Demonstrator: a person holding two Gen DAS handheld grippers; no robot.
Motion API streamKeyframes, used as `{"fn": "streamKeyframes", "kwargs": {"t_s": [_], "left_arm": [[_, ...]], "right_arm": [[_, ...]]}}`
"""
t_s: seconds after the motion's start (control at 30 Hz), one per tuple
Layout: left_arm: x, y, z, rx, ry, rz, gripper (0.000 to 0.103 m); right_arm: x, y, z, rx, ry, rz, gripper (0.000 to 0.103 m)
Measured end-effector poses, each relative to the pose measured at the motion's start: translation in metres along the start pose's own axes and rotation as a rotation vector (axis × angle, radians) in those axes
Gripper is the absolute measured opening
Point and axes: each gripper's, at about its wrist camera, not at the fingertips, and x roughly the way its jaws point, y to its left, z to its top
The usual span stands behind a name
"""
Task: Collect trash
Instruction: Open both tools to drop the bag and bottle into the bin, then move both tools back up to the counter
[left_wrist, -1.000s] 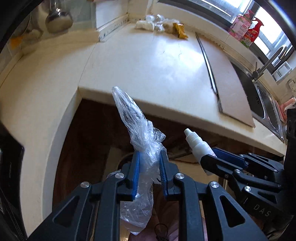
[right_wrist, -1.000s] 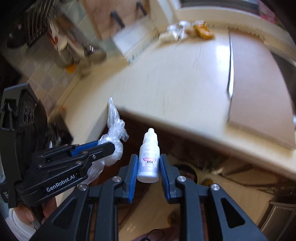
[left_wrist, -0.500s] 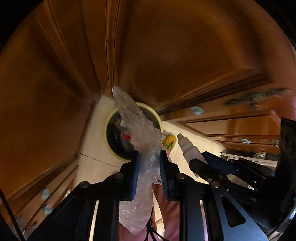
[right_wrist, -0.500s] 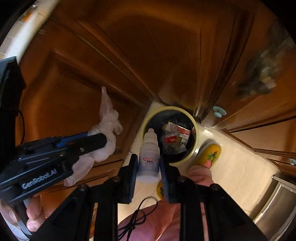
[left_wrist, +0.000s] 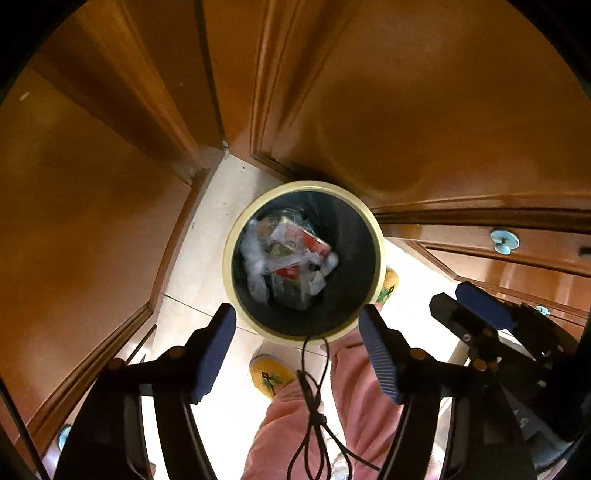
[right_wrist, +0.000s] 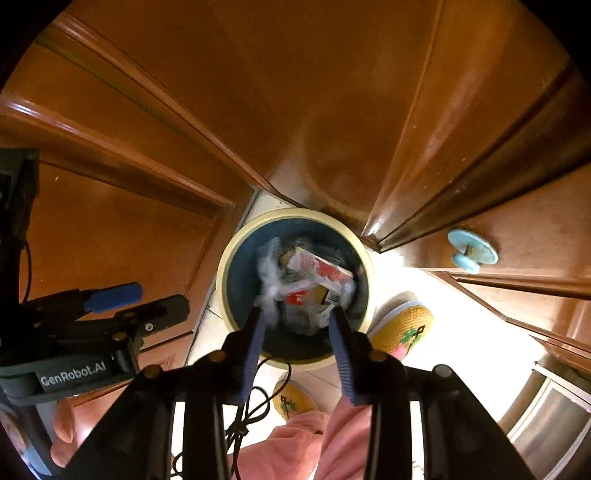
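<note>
A round trash bin with a cream rim (left_wrist: 376, 236) (right_wrist: 225, 258) stands on the floor below both grippers. Crumpled clear plastic and red-and-white wrappers (left_wrist: 291, 258) (right_wrist: 310, 280) lie inside it. My left gripper (left_wrist: 297, 350) is open and empty, right above the bin's near rim. My right gripper (right_wrist: 297, 345) is open and empty over the bin. The right gripper also shows at the right of the left wrist view (left_wrist: 480, 310), and the left gripper at the left of the right wrist view (right_wrist: 147, 302). The small white dropper bottle is not visible.
Brown wooden cabinet doors (left_wrist: 406, 92) (right_wrist: 295, 92) close in around the bin, with pale blue knobs (left_wrist: 504, 242) (right_wrist: 471, 254). The person's pink trousers (left_wrist: 332, 424) and yellow slippers (right_wrist: 402, 328) are beside the bin. A black cable (left_wrist: 314, 406) hangs between the fingers.
Both grippers swung down from the counter to above the bin and opened. The plastic bag left the left gripper and the dropper bottle left the right gripper.
</note>
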Motion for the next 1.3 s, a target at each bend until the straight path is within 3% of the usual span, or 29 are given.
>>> {"fn": "streamKeyframes", "kwargs": {"t_s": [0.3,0.43,0.8,1.07,1.3], "left_arm": [[-0.074,-0.009,-0.024,0.026,-0.074,0.000,0.069],[-0.137,-0.020,-0.037,0.035,-0.130,-0.023,0.071],[-0.305,-0.074,-0.066,0.164,-0.337,0.016,0.077],[-0.401,-0.116,-0.053,0.246,-0.477,0.050,0.081],[-0.467,-0.173,-0.013,0.355,-0.610,0.116,0.085]], "right_arm": [[-0.061,0.019,-0.007,-0.016,-0.016,0.046,0.037],[-0.118,0.032,-0.013,-0.037,-0.055,0.074,0.037],[-0.286,0.044,-0.012,-0.033,-0.258,0.152,0.037],[-0.385,0.038,0.000,-0.018,-0.425,0.192,0.037],[-0.441,0.014,0.044,-0.003,-0.520,0.186,0.037]]}}
